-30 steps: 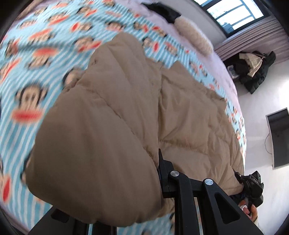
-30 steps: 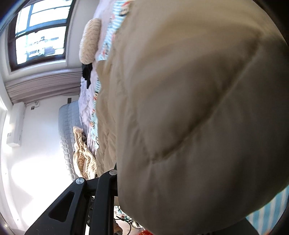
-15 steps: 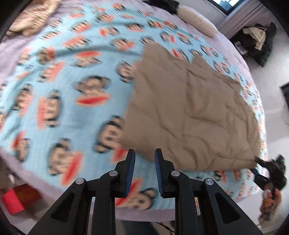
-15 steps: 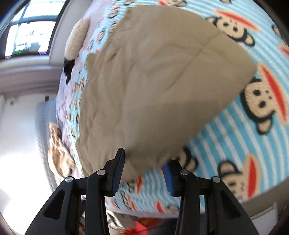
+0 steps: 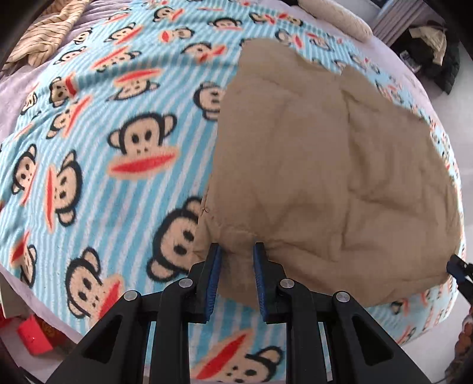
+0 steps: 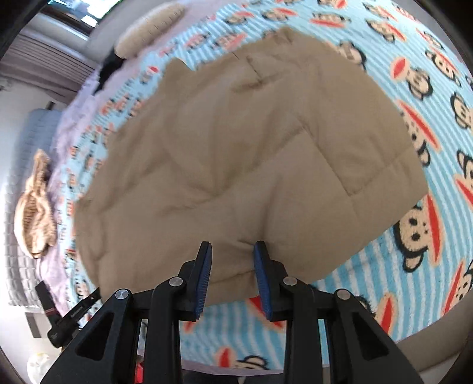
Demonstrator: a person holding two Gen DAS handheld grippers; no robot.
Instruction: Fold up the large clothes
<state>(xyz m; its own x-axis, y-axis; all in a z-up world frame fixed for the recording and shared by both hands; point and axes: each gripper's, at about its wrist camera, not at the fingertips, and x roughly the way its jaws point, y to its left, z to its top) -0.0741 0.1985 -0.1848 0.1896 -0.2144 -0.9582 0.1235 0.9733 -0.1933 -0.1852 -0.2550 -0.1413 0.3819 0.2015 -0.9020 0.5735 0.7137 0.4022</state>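
A second ago the coat hung bunched in both my jaws, filling the views; since then I have dropped it onto the bed, and both jaws have moved back in to its near edge. My left gripper point(image 5: 236, 254) is spread, its pads either side of a pinch of fabric at the near left corner, not clenched. My right gripper point(image 6: 231, 254) is likewise released, straddling the near hem. The coat point(image 5: 331, 177) lies as a quilted tan slab on the monkey-print blanket point(image 5: 118, 183), near the bed's front edge. A pillow point(image 6: 150, 26) sits well beyond it. I judge at least one fold done, since the coat looks doubled and compact; another fold or some squaring up seems left, starting with a fresh grip on this edge.
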